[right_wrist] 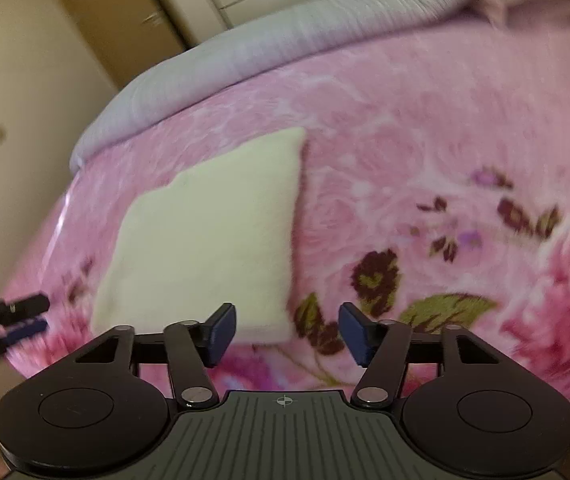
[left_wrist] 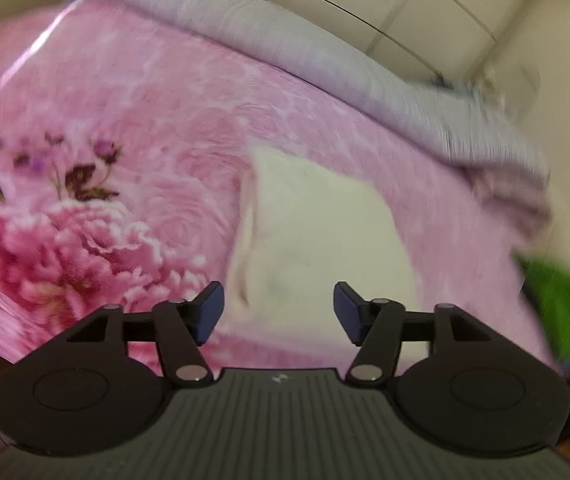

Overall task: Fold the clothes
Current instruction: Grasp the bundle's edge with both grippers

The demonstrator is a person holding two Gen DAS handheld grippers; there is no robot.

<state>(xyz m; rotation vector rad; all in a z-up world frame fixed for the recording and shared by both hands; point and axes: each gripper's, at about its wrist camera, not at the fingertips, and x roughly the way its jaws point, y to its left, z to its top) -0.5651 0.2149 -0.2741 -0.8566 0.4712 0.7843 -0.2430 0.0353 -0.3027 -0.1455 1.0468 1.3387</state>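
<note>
1. Folded cream-white cloth (left_wrist: 317, 236), a flat rectangular bundle of soft fabric, lies on the pink floral plush blanket (left_wrist: 133, 120) that covers the bed
2. Left gripper (left_wrist: 279, 312), black with blue pads, has its jaws apart; nothing sits between them, and the pads touch no fabric. The near edge of the cloth shows through the gap, beyond the fingertips
3. Right gripper (right_wrist: 287, 334), same build, also has its jaws spread with nothing clamped. The near right corner of the cloth (right_wrist: 209, 240) lies just past its left fingertip; blanket pattern fills the rest of the gap
4. In the right wrist view the left gripper (right_wrist: 25, 316) appears at the left edge, beside the near left corner of the cloth; contact cannot be determined there
5. A grey ribbed bedspread (left_wrist: 269, 24) borders the far side of the blanket
6. A bright green item (left_wrist: 565, 304) sits at the right edge of the left wrist view; it is too blurred to identify
7. Cream cabinet doors (left_wrist: 405, 4) stand behind the bed
</note>
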